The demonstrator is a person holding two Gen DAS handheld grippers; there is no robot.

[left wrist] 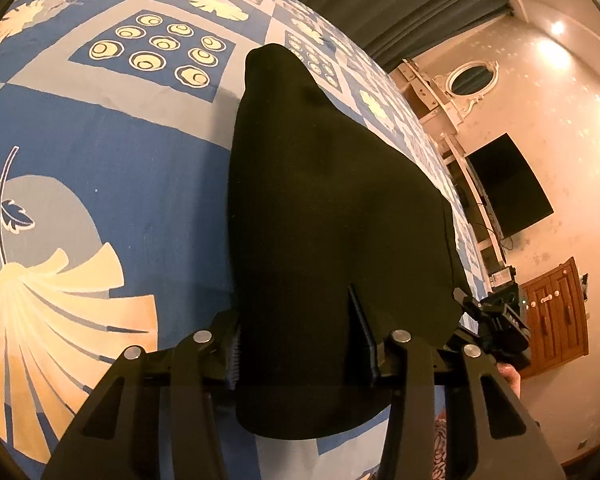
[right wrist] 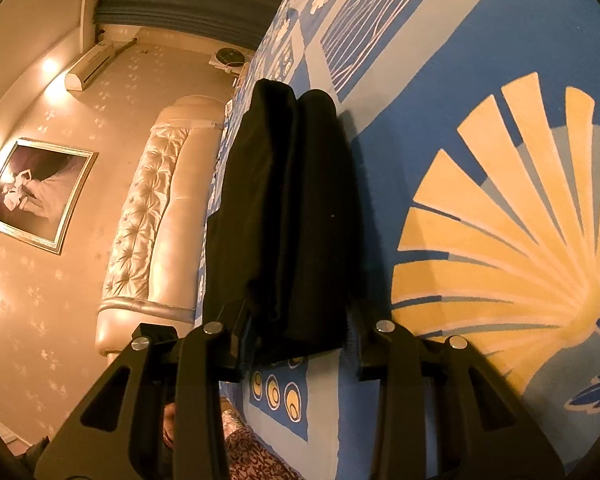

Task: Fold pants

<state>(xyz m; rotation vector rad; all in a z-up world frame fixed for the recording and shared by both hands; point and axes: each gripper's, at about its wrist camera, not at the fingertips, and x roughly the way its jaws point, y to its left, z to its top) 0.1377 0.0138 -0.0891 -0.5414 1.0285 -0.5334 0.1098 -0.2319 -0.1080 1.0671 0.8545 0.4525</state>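
Observation:
Black pants (left wrist: 320, 180) lie in a long folded bundle on the bed and run away from me. In the left wrist view my left gripper (left wrist: 296, 320) is shut on the near end, with fabric filling the gap between its pads. The near hem hangs just past the fingers. In the right wrist view the pants (right wrist: 288, 200) show as two thick side-by-side folds, and my right gripper (right wrist: 300, 320) is shut on their near end. The right gripper (left wrist: 466, 300) also appears at the right edge of the pants in the left wrist view.
A blue bedspread (left wrist: 100, 160) with cream leaf and ring prints covers the bed. A padded headboard (right wrist: 156, 208), a framed picture (right wrist: 36, 196) and an air conditioner (right wrist: 92, 66) are on one side. A wall TV (left wrist: 508, 188) and a wooden cabinet (left wrist: 556, 316) stand on the other.

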